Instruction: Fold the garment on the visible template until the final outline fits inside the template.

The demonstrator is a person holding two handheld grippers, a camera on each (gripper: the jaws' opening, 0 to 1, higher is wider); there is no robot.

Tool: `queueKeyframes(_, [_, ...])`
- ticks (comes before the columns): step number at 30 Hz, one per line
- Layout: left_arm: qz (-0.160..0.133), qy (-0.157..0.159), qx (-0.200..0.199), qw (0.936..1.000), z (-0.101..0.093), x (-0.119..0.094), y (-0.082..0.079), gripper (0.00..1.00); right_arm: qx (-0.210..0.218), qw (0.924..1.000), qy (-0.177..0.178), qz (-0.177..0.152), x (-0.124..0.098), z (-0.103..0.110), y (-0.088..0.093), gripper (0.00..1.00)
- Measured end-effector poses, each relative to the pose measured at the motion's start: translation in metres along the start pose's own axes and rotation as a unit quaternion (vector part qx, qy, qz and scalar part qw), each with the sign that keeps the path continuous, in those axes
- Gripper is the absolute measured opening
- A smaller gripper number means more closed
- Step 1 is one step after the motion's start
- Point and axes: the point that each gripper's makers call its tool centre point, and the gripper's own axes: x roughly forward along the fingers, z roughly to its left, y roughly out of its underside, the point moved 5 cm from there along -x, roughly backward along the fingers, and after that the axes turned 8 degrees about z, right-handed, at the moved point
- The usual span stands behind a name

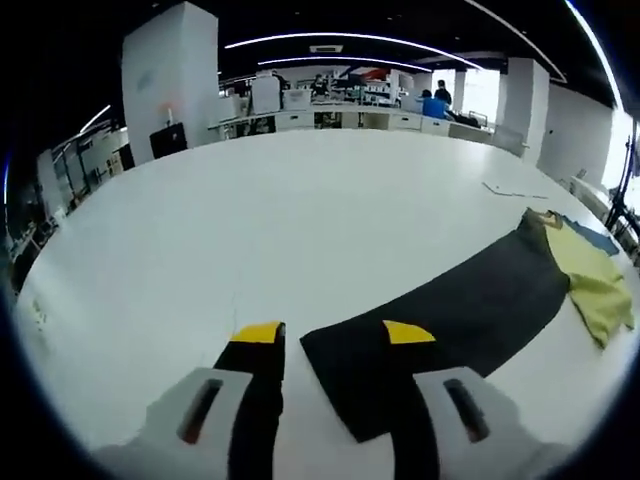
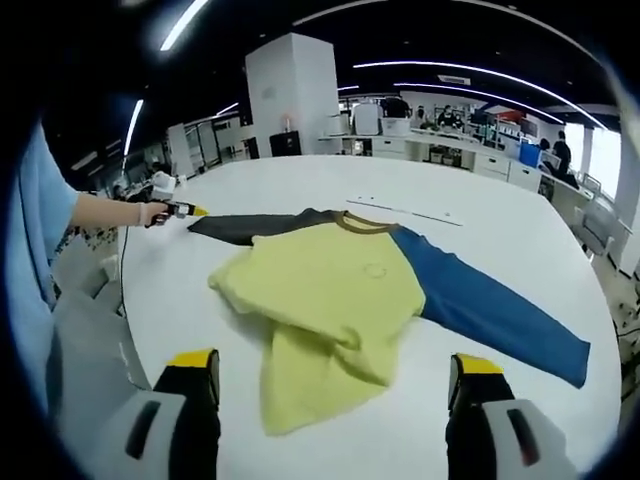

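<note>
A long-sleeved garment lies flat on the white table (image 1: pixel 250 230). Its yellow body (image 2: pixel 330 280) is bunched and partly folded over itself, with a brown collar (image 2: pixel 355 224). A dark grey sleeve (image 1: pixel 470 300) stretches out to my left gripper (image 1: pixel 333 335), which is open; the cuff end lies between its jaws, under the right one. In the right gripper view that left gripper (image 2: pixel 195 211) sits at the cuff, held by a hand. The blue sleeve (image 2: pixel 490 305) lies straight out the other way. My right gripper (image 2: pixel 335 362) is open wide, just short of the yellow hem.
A faint thin line of marks (image 2: pixel 400 210) runs across the table beyond the collar. The person's blue sleeve and grey trousers (image 2: pixel 85 340) stand at the table's edge on the left. Desks, pillars and people fill the far background.
</note>
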Motion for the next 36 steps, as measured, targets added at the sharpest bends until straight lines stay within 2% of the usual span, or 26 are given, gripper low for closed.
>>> queueKeyframes(5, [-0.02, 0.022, 0.001, 0.9996, -0.012, -0.013, -0.008, 0.58, -0.004, 1.0, -0.004, 0.002, -0.004, 0.004, 0.005, 0.96])
queueKeyframes(7, [-0.036, 0.04, 0.015, 0.9985, -0.022, -0.02, -0.012, 0.63, -0.004, 1.0, -0.005, 0.002, -0.006, 0.007, 0.008, 0.96])
queueKeyframes(11, [-0.043, 0.052, 0.035, 0.9971, -0.035, -0.035, -0.016, 0.73, 0.0, 1.0, -0.007, 0.003, -0.01, 0.011, 0.015, 0.95])
queueKeyframes(15, [-0.059, 0.065, 0.029, 0.9957, -0.046, -0.052, -0.022, 0.75, -0.001, 1.0, -0.007, 0.0, -0.015, 0.019, 0.023, 0.91])
queueKeyframes(17, [-0.062, 0.068, 0.071, 0.9932, -0.058, -0.062, -0.023, 0.74, -0.02, 0.9998, 0.003, -0.002, -0.017, 0.022, 0.028, 0.86])
queueKeyframes(18, [-0.053, 0.07, 0.097, 0.9914, -0.062, -0.065, -0.021, 0.74, -0.018, 0.9998, 0.004, -0.001, -0.018, 0.024, 0.03, 0.85])
queueKeyframes(20, [-0.054, 0.077, 0.099, 0.9906, -0.072, -0.074, -0.021, 0.74, -0.014, 0.9999, 0.006, -0.005, -0.02, 0.026, 0.035, 0.83])
queueKeyframes(24, [-0.062, 0.094, 0.127, 0.9855, -0.093, -0.091, -0.023, 0.73, -0.006, 1.0, -0.006, -0.002, -0.018, 0.036, 0.047, 0.68])
queueKeyframes(27, [-0.063, 0.111, 0.147, 0.9809, -0.113, -0.102, -0.024, 0.72, -0.011, 0.9996, -0.023, 0.014, -0.015, 0.046, 0.055, 0.66])
queueKeyframes(30, [-0.069, 0.127, 0.15, 0.978, -0.131, -0.11, -0.022, 0.7, -0.021, 0.9994, -0.025, 0.014, -0.013, 0.05, 0.057, 0.65])
queueKeyframes(36, [-0.068, 0.16, 0.152, 0.9728, -0.168, -0.129, -0.007, 0.69, -0.035, 0.9989, -0.023, 0.019, -0.014, 0.046, 0.06, 0.63])
